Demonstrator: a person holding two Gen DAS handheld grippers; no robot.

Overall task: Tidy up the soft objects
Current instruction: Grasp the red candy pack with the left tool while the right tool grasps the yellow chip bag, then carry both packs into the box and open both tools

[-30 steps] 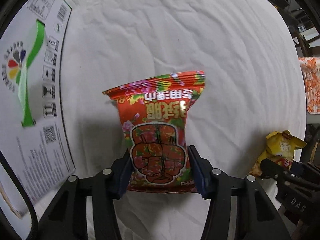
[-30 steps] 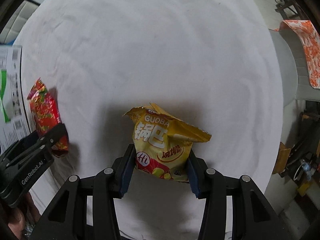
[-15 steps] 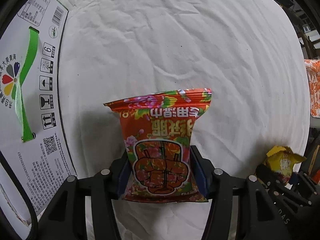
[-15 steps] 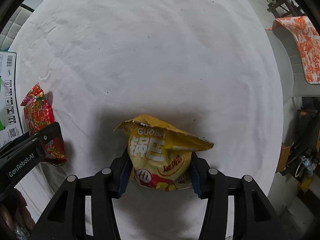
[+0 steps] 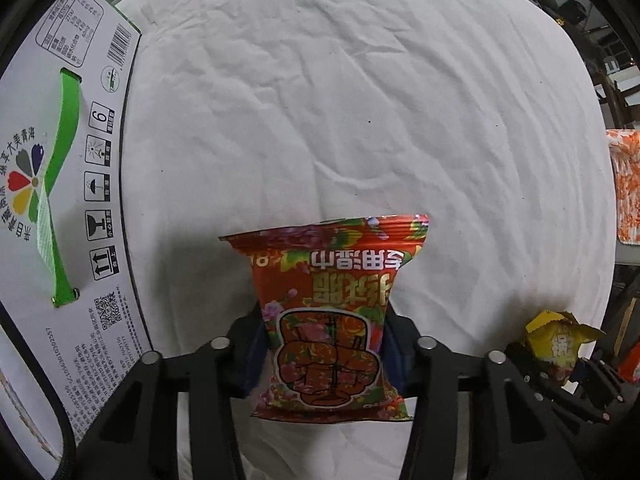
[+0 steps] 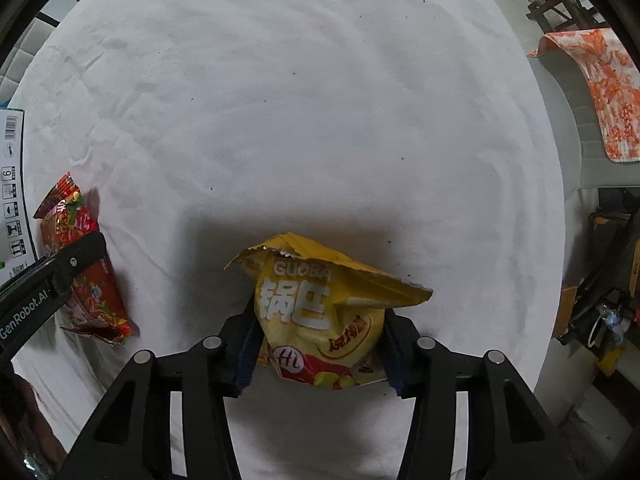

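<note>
A white wrinkled cloth [image 5: 360,100] covers the bench, with wide bare room ahead of both tools. The left tool [image 5: 322,350] pinches a red flowered foil snack bag [image 5: 328,312] printed in Chinese characters. The right tool [image 6: 320,340] pinches a torn-topped yellow snack bag [image 6: 320,304] marked "GUOBA" and "Hi". A white printed cardboard box [image 5: 60,200] with a green strap stands along the bench's left edge; an orange patterned cloth [image 6: 600,96] hangs beyond the right edge.

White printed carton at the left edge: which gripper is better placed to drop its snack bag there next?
Left. The left gripper, shut on the red snack bag, sits beside the carton. The right gripper, holding the yellow snack bag, is farther away.
</note>
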